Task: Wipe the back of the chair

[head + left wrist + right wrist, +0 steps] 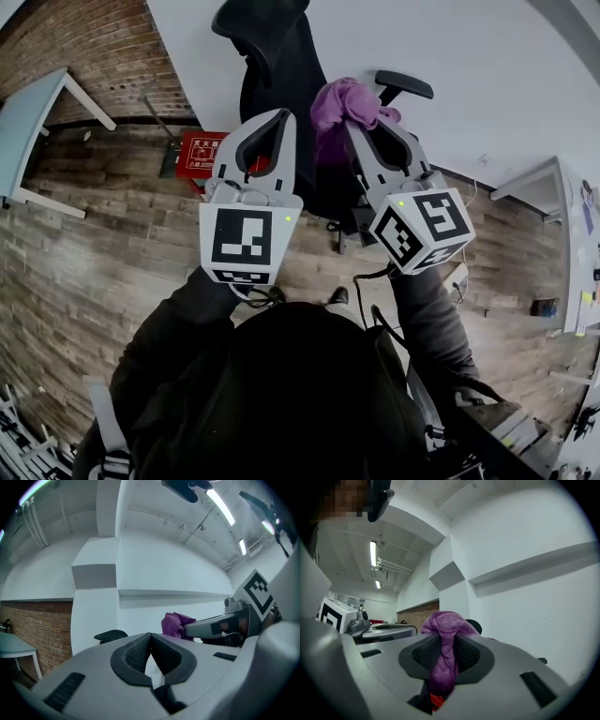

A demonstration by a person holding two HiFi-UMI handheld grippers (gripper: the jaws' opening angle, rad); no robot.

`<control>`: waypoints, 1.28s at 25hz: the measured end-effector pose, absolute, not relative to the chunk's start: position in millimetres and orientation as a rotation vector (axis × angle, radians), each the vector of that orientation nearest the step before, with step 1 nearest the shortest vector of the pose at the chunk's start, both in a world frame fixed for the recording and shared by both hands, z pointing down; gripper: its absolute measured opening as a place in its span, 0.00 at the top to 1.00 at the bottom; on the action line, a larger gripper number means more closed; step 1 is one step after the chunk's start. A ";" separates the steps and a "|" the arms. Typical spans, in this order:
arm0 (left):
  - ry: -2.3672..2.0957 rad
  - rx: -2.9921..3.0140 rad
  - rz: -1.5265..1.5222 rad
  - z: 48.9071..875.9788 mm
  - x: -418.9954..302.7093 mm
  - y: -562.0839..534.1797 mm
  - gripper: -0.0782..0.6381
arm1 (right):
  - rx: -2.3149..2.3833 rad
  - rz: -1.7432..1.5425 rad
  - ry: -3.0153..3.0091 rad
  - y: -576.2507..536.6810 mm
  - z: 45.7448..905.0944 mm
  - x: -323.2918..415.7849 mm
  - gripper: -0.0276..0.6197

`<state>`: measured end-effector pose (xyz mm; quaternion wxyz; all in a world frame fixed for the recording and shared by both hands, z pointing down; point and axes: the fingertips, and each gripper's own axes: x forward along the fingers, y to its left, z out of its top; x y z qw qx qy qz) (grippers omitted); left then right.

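Note:
A black office chair [281,80] stands by the white wall, its back toward me. My right gripper [364,124] is shut on a purple cloth [339,101] that bunches above its fingertips, level with the upper right side of the chair back. The right gripper view shows the cloth [443,641] pinched between the black pads. My left gripper [274,122] is shut with nothing in it and hovers in front of the chair back, left of the cloth. In the left gripper view the cloth [177,624] and a chair armrest [110,635] show beyond the closed pads.
A red box [200,153] sits on the wooden floor by the wall, left of the chair. A white table [36,117] stands at far left before a brick wall. A desk [562,234] lies at the right edge. The person's dark sleeves fill the lower middle.

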<state>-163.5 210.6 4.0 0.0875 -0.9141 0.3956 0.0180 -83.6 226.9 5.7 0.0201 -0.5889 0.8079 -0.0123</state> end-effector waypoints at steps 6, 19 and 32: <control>1.157 -2.722 0.045 4.3 -172.9 194.2 0.88 | -1.807 0.078 2.528 227.0 -6.8 -99.2 0.85; 1.306 -2.661 -0.041 17.9 -115.9 145.0 0.88 | -1.596 0.213 2.618 181.5 -33.6 -48.9 0.85; 1.788 -2.415 -0.041 12.5 -102.0 88.2 0.88 | -1.046 0.232 2.855 89.2 -53.6 -39.0 0.85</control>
